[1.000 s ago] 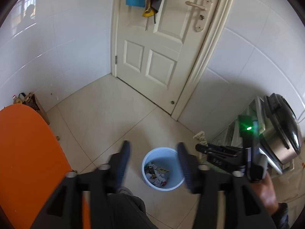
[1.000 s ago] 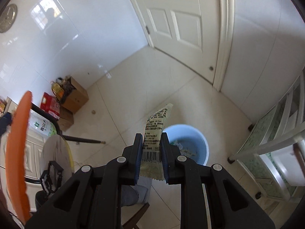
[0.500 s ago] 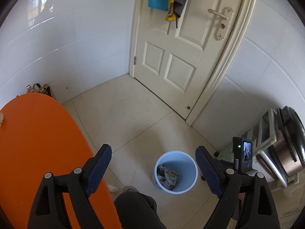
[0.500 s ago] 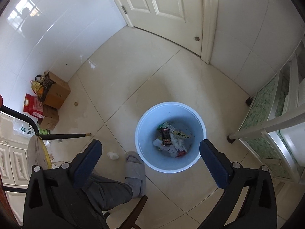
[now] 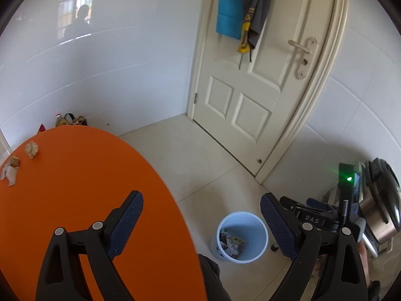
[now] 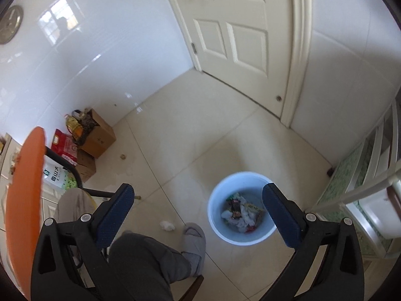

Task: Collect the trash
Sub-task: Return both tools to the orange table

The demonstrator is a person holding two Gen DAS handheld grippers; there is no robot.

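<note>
A pale blue trash bin point(image 5: 260, 230) stands on the floor right of the orange table point(image 5: 75, 175); it holds several wrappers and tissues point(image 6: 240, 213). My left gripper point(image 5: 201, 222) is open and empty, above the table's right edge. My right gripper point(image 6: 198, 213) is open and empty, high above the floor just left of the bin point(image 6: 218, 200). Crumpled paper scraps point(image 5: 31, 149) and torn white bits point(image 5: 10, 174) lie on the table's far left. A white tissue ball point(image 6: 167, 225) lies on the floor near my foot.
A closed white door point(image 5: 250, 100) with hanging cloths is ahead. Cardboard boxes and bags point(image 6: 95, 135) sit by the left wall. A shelf rack point(image 6: 363, 175) and a cooker point(image 5: 381, 200) stand on the right. My leg and slipper point(image 6: 193, 238) are beside the bin.
My right gripper opened and let go of the snack wrapper, which fell into the bin. My left gripper opened wide and swung left over the orange table. Both views tilted up.
</note>
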